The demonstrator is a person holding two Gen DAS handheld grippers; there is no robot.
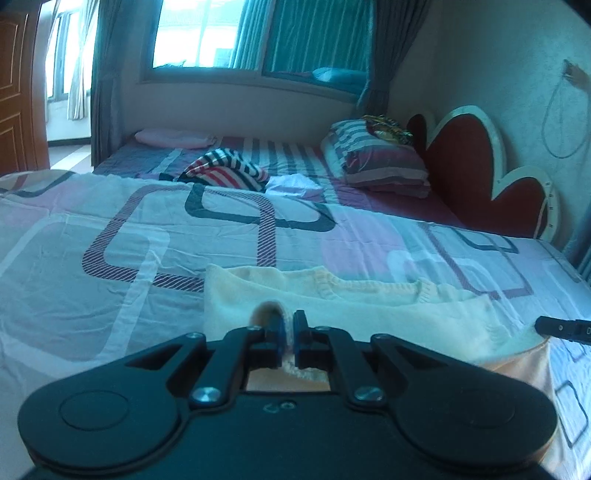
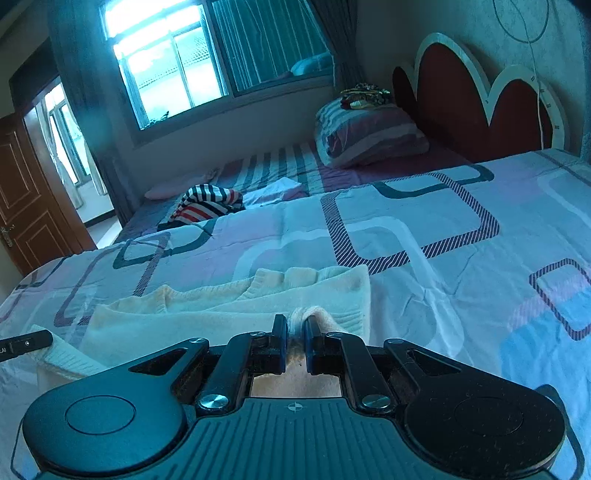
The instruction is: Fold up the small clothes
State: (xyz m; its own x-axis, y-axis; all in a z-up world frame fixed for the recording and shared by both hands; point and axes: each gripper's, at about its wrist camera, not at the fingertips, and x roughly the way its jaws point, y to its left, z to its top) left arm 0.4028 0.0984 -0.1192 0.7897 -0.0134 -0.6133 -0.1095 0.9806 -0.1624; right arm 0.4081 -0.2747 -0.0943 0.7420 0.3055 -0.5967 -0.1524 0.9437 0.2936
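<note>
Left wrist view, gripper: the left gripper (image 1: 289, 334) is sitting low in the middle of the picture, its jaws pinched tight on a fold of the cream knit sweater (image 1: 369, 306), with a bit of the knit poking up between the pads.
Left wrist view, sweater: it's lying on the patterned bedspread (image 1: 110, 236), bunched up and stretching right from the jaws, ribbed collar showing along its far edge.
Left wrist view, other claw: the tip of the right gripper (image 1: 561, 328) is peeking in at the right edge, right at the sweater's end.
Left wrist view, background: a striped garment (image 1: 225, 170) is sitting in a heap well beyond the sweater, a striped pillow (image 1: 376, 158) is lying near the red headboard (image 1: 465, 158), and the window (image 1: 258, 33) is glowing behind it all.

Right wrist view, gripper: the right gripper (image 2: 295, 332) is also clamping down on the cream knit sweater (image 2: 221, 314), a ridge of fabric squeezed between its pads.
Right wrist view, sweater: it's running left from the jaws across the bedspread, its folded layers stacking up.
Right wrist view, other claw: the left gripper's tip (image 2: 26, 343) is showing at the left edge, at the sweater's far end.
Right wrist view, background: a wooden door (image 2: 33, 199) is standing open at the left.
</note>
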